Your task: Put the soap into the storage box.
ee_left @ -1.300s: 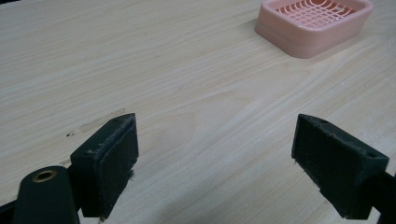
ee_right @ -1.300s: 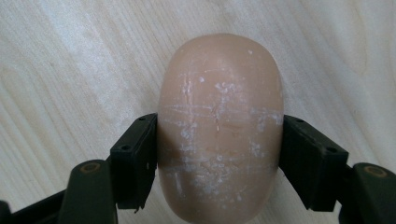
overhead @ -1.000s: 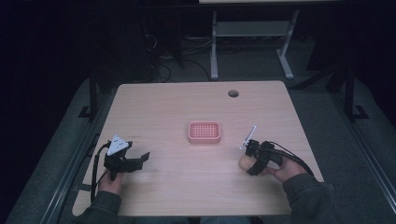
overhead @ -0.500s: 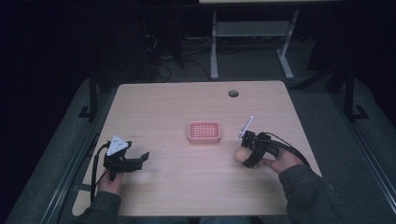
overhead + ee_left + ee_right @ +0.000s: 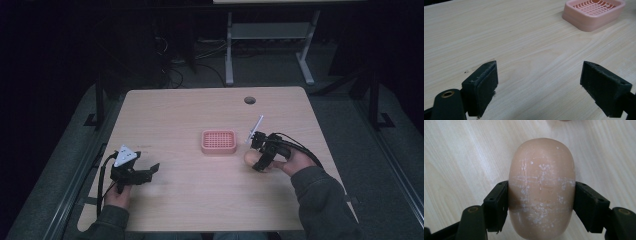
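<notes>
The right gripper [image 5: 541, 202] view shows its fingers clamping a smooth, white-scuffed tan soap bar [image 5: 541, 187]; the left gripper [image 5: 546, 85] gapes empty over the woodgrain surface [image 5: 524, 50].

The left gripper [image 5: 150, 170] is resting at the lower left with jaws spread wide, while the right gripper [image 5: 251, 161], right of centre, is clamping tight.

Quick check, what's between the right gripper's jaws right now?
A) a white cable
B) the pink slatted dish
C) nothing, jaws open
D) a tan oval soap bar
D: in the right gripper view both black jaws of the right gripper press on the sides of the tan oval soap bar, while the pink slatted dish sits apart at the middle of the table.
</notes>
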Tool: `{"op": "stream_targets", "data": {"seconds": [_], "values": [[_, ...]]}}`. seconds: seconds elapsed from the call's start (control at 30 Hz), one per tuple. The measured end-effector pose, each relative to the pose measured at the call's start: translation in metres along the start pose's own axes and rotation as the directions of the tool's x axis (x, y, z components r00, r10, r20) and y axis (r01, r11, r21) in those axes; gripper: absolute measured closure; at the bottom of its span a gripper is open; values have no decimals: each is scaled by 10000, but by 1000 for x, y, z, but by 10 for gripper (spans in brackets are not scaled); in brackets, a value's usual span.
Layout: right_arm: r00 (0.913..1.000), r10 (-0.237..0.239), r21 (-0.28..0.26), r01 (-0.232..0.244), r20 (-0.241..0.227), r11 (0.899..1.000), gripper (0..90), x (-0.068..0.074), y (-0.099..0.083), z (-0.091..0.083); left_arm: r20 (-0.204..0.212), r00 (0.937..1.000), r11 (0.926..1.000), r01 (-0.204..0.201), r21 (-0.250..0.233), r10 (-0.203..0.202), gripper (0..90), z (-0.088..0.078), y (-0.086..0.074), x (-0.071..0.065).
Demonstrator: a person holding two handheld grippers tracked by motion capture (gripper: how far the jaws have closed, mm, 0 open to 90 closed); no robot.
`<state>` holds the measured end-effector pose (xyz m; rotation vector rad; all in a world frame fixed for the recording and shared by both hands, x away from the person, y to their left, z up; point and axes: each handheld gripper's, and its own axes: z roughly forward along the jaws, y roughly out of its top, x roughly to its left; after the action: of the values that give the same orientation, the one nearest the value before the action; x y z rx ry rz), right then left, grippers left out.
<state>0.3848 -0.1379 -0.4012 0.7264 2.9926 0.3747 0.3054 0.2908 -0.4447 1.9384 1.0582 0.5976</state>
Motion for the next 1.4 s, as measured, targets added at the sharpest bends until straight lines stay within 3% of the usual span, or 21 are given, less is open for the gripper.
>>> {"op": "stream_targets", "data": {"seconds": [1.4], "values": [[9948,-1011,-95,1012,132,9948,320,-23,88,-17,-75,10000,10000,52,26,-52,143,-2,-1,3]]}}
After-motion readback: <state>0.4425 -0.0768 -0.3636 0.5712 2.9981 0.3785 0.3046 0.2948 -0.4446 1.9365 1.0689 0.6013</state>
